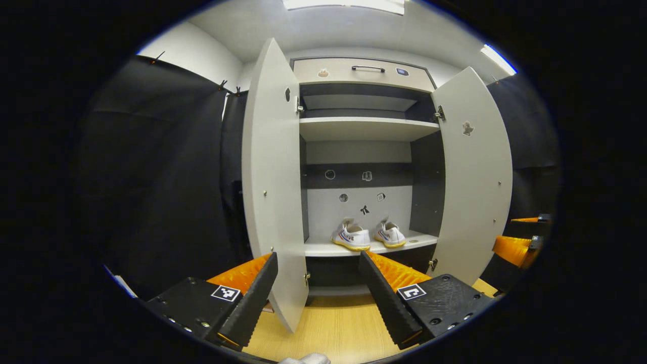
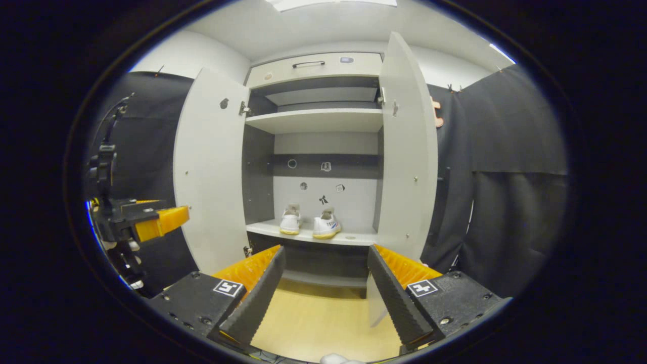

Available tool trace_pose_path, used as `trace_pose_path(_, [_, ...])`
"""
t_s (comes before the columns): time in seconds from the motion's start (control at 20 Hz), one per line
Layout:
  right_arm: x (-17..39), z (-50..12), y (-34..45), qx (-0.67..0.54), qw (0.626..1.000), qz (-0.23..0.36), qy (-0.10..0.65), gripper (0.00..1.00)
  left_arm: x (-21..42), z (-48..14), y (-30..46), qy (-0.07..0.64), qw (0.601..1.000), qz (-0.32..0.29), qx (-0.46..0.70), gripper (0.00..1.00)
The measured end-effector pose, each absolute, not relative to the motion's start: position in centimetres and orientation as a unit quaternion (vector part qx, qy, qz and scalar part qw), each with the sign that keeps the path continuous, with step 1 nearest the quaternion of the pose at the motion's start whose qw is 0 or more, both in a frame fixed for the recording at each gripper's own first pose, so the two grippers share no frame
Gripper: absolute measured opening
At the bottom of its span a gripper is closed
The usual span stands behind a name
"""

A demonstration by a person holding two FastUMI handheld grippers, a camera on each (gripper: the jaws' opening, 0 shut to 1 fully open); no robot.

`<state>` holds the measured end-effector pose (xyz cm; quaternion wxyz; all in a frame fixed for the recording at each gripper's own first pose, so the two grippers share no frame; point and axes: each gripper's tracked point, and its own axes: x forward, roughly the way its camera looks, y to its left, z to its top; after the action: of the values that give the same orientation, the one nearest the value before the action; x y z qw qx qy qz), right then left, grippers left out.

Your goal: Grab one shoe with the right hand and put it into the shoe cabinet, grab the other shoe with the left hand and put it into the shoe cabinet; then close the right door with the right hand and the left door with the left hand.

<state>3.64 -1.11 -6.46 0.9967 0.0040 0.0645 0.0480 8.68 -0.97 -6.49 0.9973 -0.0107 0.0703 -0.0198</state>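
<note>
Two white low-top sneakers point(image 1: 367, 235) sat side by side on the lower shelf of the grey-and-white wooden shoe cabinet point(image 1: 364, 129), frame centre. Left door point(image 1: 273, 177) and right door point(image 1: 472, 172) both stood open. Left gripper point(image 1: 318, 293) released, empty, bottom of frame. Right gripper point(image 2: 326, 290) likewise spread wide, holding nothing.

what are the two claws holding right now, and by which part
Nothing. The left claw and the right claw both stand open and empty; the two white low-top shoes already sit on the grey cabinet's lower shelf.
</note>
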Motion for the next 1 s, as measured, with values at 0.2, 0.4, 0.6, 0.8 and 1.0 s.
trace_pose_path(0.2, [2.3, -6.1, -1.6, -0.005, 0.997, 0.036, 0.063, 1.00, 5.7, -7.9, -0.1, 0.082, 0.996, -0.014, -0.014, 0.97])
trace_pose_path(0.4, [2.0, -4.8, -4.4, -0.009, 0.998, 0.014, 0.055, 1.00, 4.6, -7.9, 0.0, 0.075, 0.997, -0.014, -0.020, 0.97])
trace_pose_path(0.6, [2.4, -3.3, -10.9, -0.010, 0.998, -0.050, 0.041, 1.00, 3.1, -8.6, -1.1, 0.073, 0.997, -0.025, -0.019, 0.97])
trace_pose_path(0.8, [3.9, -2.3, -17.0, -0.014, 0.994, -0.103, 0.030, 1.00, 2.7, -9.0, -2.4, 0.066, 0.997, -0.034, -0.028, 0.97])
trace_pose_path(1.0, [6.9, -2.3, -20.7, -0.001, 0.991, -0.129, 0.034, 1.00, 2.6, -9.8, -2.9, 0.070, 0.997, -0.025, -0.032, 0.97])
